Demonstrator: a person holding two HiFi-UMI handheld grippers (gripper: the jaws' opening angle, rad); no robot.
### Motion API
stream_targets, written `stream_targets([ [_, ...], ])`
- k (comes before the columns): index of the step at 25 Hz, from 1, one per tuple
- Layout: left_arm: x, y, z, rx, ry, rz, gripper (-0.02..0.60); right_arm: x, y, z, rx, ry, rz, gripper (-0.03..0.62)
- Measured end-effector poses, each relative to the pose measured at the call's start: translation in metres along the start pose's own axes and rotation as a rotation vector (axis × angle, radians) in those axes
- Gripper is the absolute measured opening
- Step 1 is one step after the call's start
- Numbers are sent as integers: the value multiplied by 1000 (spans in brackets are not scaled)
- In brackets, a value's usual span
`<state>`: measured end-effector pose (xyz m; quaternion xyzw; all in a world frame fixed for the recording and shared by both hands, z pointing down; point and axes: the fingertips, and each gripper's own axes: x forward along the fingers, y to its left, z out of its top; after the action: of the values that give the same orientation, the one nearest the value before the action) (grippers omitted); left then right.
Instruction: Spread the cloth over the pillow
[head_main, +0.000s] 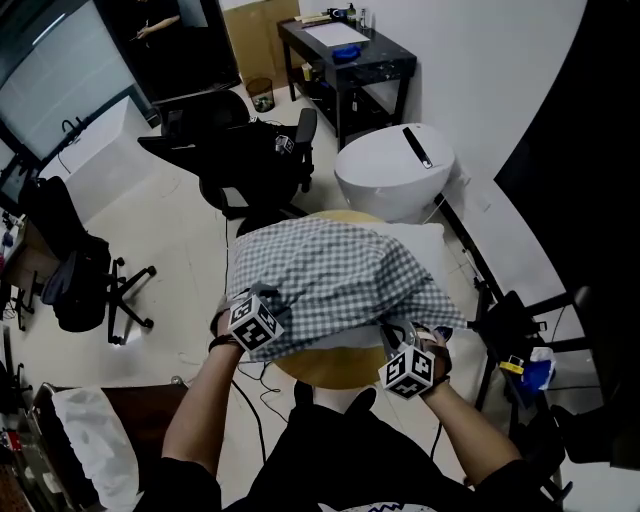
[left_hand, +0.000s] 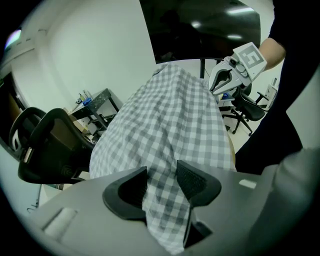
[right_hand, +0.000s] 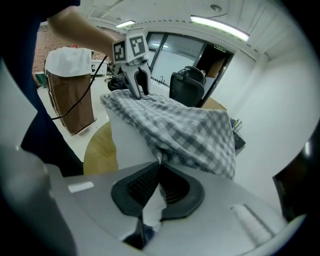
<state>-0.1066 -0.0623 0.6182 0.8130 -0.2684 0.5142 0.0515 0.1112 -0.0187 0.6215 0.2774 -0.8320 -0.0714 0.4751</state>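
A grey-and-white checked cloth (head_main: 330, 270) lies draped over a white pillow (head_main: 428, 245) on a round wooden table (head_main: 335, 366). My left gripper (head_main: 264, 300) is at the cloth's near left edge. In the left gripper view a thick bunch of cloth (left_hand: 167, 125) fills the gap between the jaws (left_hand: 162, 184), and the pads press on it. My right gripper (head_main: 398, 337) is at the near right edge. In the right gripper view its jaws (right_hand: 159, 169) are shut on a thin fold of the cloth (right_hand: 185, 127), beside the pillow's bare side (right_hand: 127, 142).
Black office chairs (head_main: 255, 160) (head_main: 80, 280) stand on the floor to the left and behind. A white round tub (head_main: 395, 170) and a black desk (head_main: 345, 55) are beyond the table. A brown bin with a white liner (head_main: 90, 430) is at near left, a black stand (head_main: 510, 320) at right.
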Motion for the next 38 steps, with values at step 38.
stream_targets([
  [38,-38,-11,93,161,15,5,178,-100,-46,-117,303,-81,-36,133],
])
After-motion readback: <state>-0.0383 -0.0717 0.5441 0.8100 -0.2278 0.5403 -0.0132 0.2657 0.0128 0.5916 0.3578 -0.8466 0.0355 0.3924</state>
